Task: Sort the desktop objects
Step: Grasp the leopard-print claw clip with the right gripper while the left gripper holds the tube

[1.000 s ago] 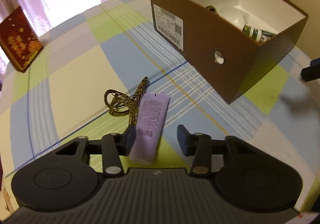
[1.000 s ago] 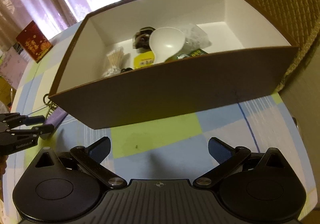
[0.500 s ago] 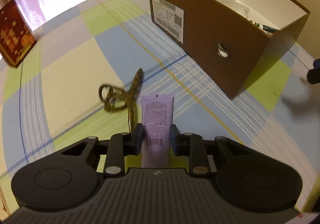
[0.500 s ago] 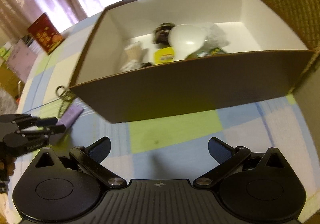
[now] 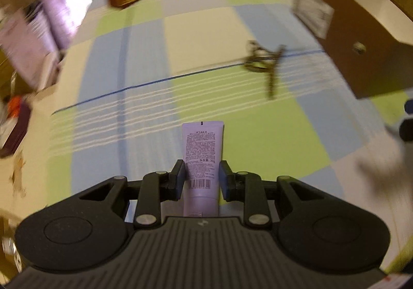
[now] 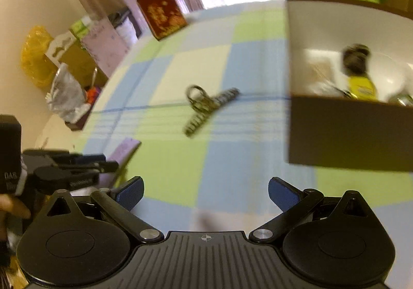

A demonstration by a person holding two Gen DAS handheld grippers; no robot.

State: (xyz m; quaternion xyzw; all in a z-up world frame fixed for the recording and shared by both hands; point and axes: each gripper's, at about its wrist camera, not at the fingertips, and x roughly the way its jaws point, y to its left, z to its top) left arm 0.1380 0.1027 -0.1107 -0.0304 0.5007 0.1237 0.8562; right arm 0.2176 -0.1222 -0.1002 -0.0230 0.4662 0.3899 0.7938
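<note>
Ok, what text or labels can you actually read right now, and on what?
"ASAKA": top of the lilac tube in the left gripper.
"30g": above its barcode; the rest of the fine print is too small.
White label on the brown box: blurred.
Red box: gold print, unreadable.

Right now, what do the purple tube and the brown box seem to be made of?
The purple tube looks like soft matte plastic: flat crimped end, printed text and barcode. The brown box looks like cardboard: thin straight walls, white inside, a stuck-on label.
</note>
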